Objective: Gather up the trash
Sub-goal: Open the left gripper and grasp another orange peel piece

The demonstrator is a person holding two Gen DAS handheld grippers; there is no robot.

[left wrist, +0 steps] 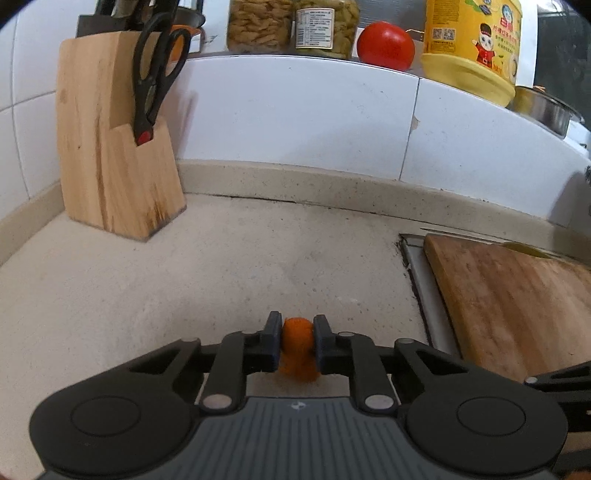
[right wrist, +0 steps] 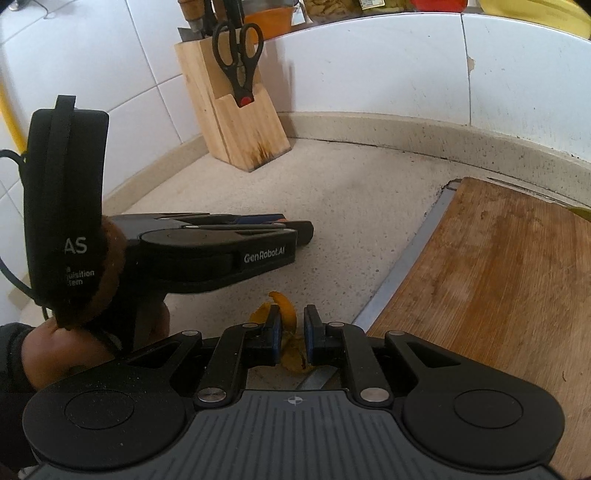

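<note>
Left wrist view: the left gripper (left wrist: 298,345) occupies the lower centre of the frame, its two fingers closed on an orange peel scrap (left wrist: 297,349). The scrap sits squarely between the blue pads (left wrist: 275,345), touching both, and bulges slightly below them over the speckled countertop (left wrist: 221,280). A wooden knife block (left wrist: 110,173) stands at the upper left, with black scissors (left wrist: 157,74) slotted into it. A wooden cutting board (left wrist: 517,299) lies at the right edge. On the ledge along the top of the frame are two glass jars (left wrist: 291,24), a tomato (left wrist: 386,46) and a yellow tub (left wrist: 472,44).

Right wrist view: the right gripper (right wrist: 291,334) fills the lower centre, its fingers parted by a narrow gap. A yellow-orange peel piece (right wrist: 284,314) lies on the countertop in that gap; it rests against the left pad (right wrist: 275,332) and stands apart from the right one, so the fingers straddle it without clamping. Its lower part continues beneath the fingers. The left gripper (right wrist: 295,230) appears in side profile at the left centre, and the person's hand (right wrist: 62,350) is at the lower left. The cutting board (right wrist: 498,277) fills the right, and the knife block (right wrist: 240,118) with scissors (right wrist: 238,55) stands at the upper centre.
</note>
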